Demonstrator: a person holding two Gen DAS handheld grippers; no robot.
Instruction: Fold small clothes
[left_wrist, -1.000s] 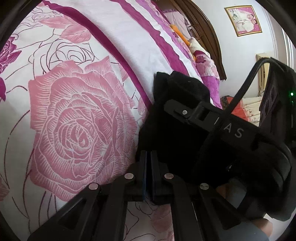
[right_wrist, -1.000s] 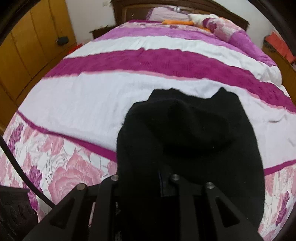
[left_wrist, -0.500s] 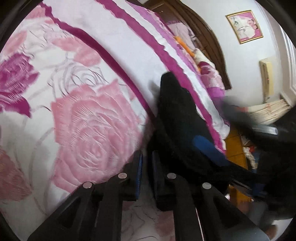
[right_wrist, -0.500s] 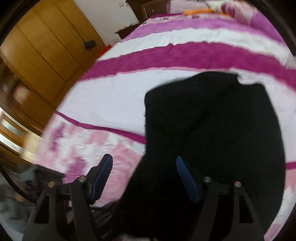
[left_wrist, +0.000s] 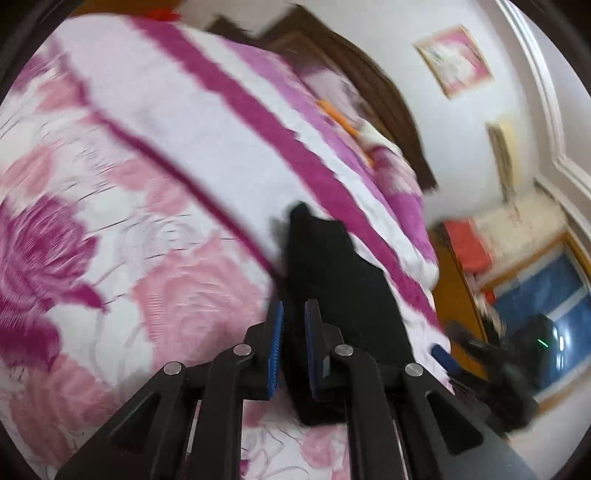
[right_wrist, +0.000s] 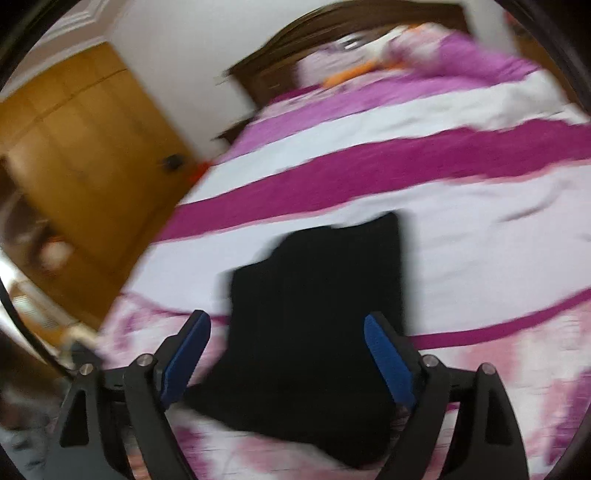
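A small black garment (right_wrist: 317, 314) lies folded on the pink and white floral bedspread (right_wrist: 480, 240). My right gripper (right_wrist: 288, 321) hovers over its near part. Its jaws are wide and still opening, and the blue pads (right_wrist: 388, 354) stand clear of the cloth on both sides. In the left wrist view the garment (left_wrist: 332, 266) shows as a narrow dark strip. My left gripper (left_wrist: 293, 310) is nearly closed at its near left edge, with black fabric filling the slim gap between the pads. The right gripper's blue pad (left_wrist: 441, 356) shows blurred at the far right.
The bed's wooden headboard (right_wrist: 280, 70) and pillows (right_wrist: 406, 48) lie beyond the garment. A wooden wardrobe (right_wrist: 74, 147) stands left of the bed. In the left wrist view the bed edge (left_wrist: 424, 280) drops to the floor, with red and blue items (left_wrist: 465, 247) beyond.
The right gripper let go of the black garment, opened wide and drew back; the cloth dropped flat onto the bed. The left gripper rose a little and its pads parted slightly.
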